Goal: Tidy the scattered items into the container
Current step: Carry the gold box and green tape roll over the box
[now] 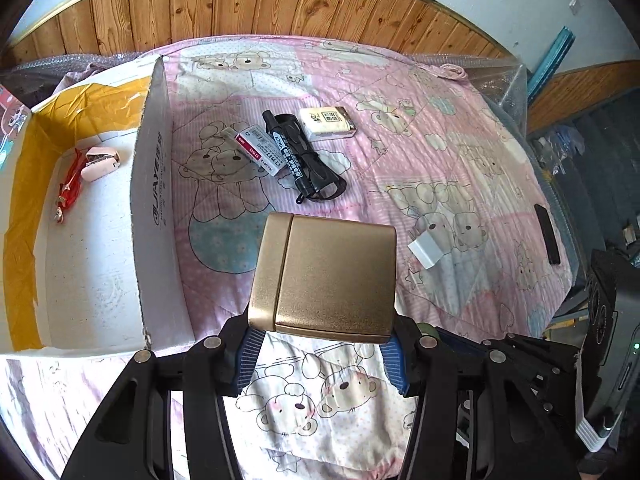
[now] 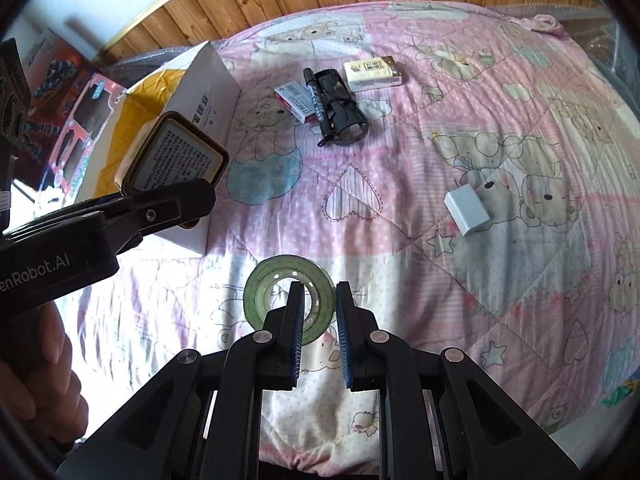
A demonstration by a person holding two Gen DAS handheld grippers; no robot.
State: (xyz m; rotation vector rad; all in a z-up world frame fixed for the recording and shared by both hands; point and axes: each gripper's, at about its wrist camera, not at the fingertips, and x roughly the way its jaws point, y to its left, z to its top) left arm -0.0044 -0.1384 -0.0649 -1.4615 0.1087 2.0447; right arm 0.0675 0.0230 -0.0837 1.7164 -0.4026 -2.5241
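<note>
Left gripper (image 1: 320,354) is clamped on a gold tin (image 1: 324,276), pinched only at its near edge, so most of it sticks out past the pads. It's held in the air just right of the cardboard box (image 1: 154,200), not yet over the opening.

Right gripper (image 2: 318,336): one finger through the hole of a green tape roll (image 2: 290,302), the other outside, jaws narrowly apart. Can't tell if it's really pinching the ring.

Risks, my read:
- Tin is smooth brushed metal with rounded corners; that shallow edge grip could let it pivot or slip before it clears the box wall.
- The box wall is tall, thin card. Clip it on the way over and the box shifts or tips on the soft quilt (image 1: 440,140).
- Tape ring is thin and slick; it could roll off the pad.

Already in the box: a pink case (image 1: 100,162) and a red wrapper (image 1: 70,184).

Still loose on the quilt: at 12 o'clock from the tin, a black marker (image 1: 286,152) lying across black glasses (image 1: 316,168), a small red-and-white box (image 1: 256,152), and a cream packet (image 1: 326,120). At 3 o'clock, a white plug (image 1: 426,248).
</note>
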